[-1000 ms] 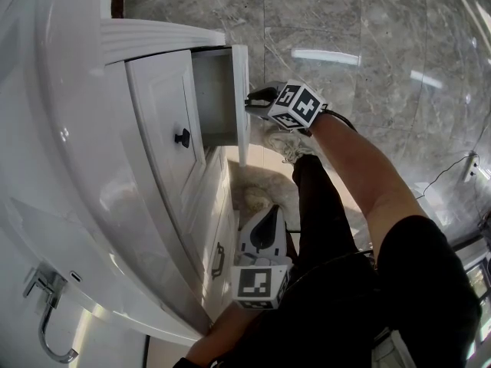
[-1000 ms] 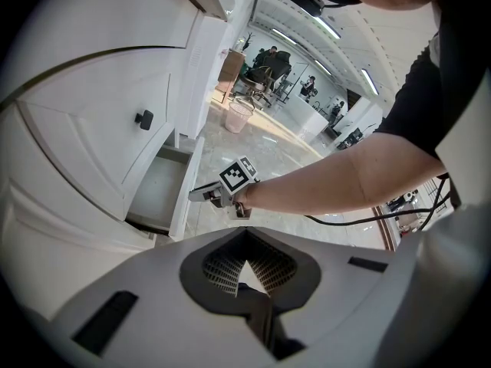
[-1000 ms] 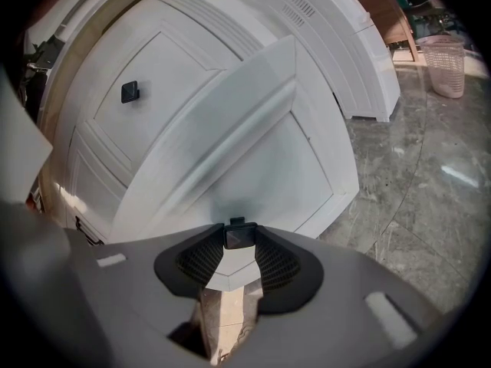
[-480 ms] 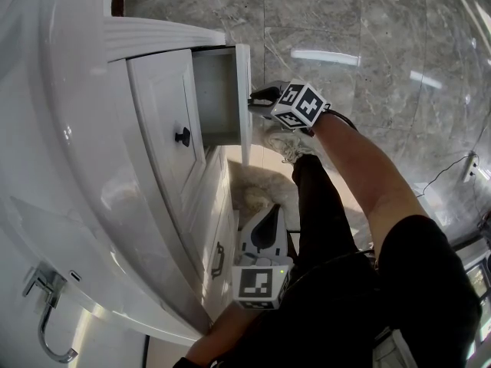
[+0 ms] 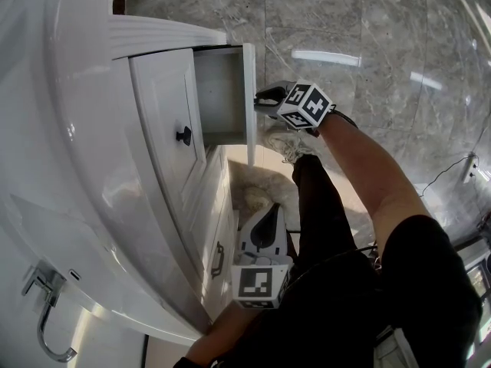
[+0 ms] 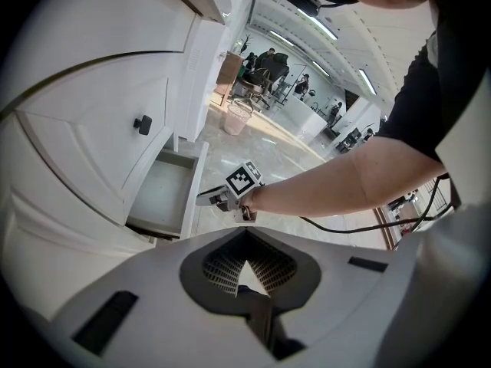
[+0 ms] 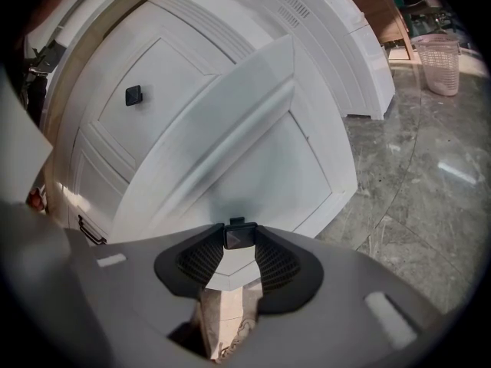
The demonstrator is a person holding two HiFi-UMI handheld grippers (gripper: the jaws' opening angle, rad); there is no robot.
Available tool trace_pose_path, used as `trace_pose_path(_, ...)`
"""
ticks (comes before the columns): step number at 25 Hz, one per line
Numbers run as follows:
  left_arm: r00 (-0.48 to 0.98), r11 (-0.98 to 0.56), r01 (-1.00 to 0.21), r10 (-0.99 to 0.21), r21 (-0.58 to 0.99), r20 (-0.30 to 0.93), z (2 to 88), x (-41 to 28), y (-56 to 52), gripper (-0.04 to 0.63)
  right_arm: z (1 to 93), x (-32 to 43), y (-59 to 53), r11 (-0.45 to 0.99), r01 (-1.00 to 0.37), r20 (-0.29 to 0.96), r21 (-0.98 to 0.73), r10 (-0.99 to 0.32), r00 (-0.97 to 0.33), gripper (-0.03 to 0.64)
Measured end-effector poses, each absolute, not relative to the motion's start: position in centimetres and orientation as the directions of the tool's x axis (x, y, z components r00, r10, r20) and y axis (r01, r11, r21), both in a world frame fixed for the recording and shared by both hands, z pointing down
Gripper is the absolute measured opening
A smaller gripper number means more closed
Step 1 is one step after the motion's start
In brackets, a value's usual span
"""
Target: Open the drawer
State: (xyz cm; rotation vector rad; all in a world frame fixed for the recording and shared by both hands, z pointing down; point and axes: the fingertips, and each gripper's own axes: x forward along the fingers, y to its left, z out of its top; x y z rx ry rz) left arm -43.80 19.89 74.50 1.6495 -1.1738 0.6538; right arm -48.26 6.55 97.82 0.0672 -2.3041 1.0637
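- The drawer (image 5: 222, 90) is seen at 12 o'clock in the head view, at the top of a white cabinet (image 5: 92, 167), and it stands pulled partly out.
- Its slide axis is laid from the cabinet toward 3 o'clock, while the front panel runs edge-on from 12 to 6 o'clock; the open top is turned up toward the camera.
- It is painted white with a raised frame moulding on the front, and a pale grey inner floor is shown in the left gripper view (image 6: 161, 194).
- A small square black knob (image 7: 239, 234) is set on the front panel.
- The right gripper (image 5: 265, 98) is placed at 3 o'clock of the front panel — its jaws are held fairly wide, and the knob is clamped between the pads (image 7: 272, 263).
- The left gripper (image 5: 270, 215) is held low at 6 o'clock, well apart from the drawer; its jaws are brought together at the tips, and nothing is held.
- A door (image 5: 165, 121) with a black stud (image 5: 182, 136) sits just at 9 o'clock of the drawer, above a grey marble floor (image 5: 368, 37).
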Motion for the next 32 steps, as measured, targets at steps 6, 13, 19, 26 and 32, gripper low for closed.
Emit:
trace_pose_path(6, 0.398, -0.063, -0.911, -0.391, 0.407, 0.830, 74.6, -43.5, 20.0, -0.009, 97.8, -47.3, 6.6, 0.672, -0.289, 0.534, -0.682, 0.188, -0.824, 0.126)
trace_pose_path(13, 0.400, -0.072, -0.911, -0.387, 0.405, 0.831, 74.5, -43.4, 20.1, -0.009, 97.9, -45.5, 6.6, 0.663, -0.302, 0.540, -0.684, 0.182, -0.822, 0.124)
trace_pose_path(19, 0.409, -0.072, -0.907, -0.386, 0.416, 0.827, 74.5, -43.2, 20.2, -0.009, 97.8, -44.6, 6.6, 0.658, -0.310, 0.544, -0.686, 0.181, -0.819, 0.124)
trace_pose_path(26, 0.403, -0.077, -0.910, -0.382, 0.407, 0.831, 74.6, -43.4, 20.3, -0.009, 97.8, -44.4, 6.6, 0.657, -0.312, 0.544, -0.686, 0.180, -0.819, 0.124)
trace_pose_path(32, 0.402, -0.072, -0.910, -0.392, 0.407, 0.828, 74.4, -43.4, 20.0, -0.009, 97.8, -43.7, 6.7, 0.653, -0.318, 0.547, -0.688, 0.178, -0.818, 0.124)
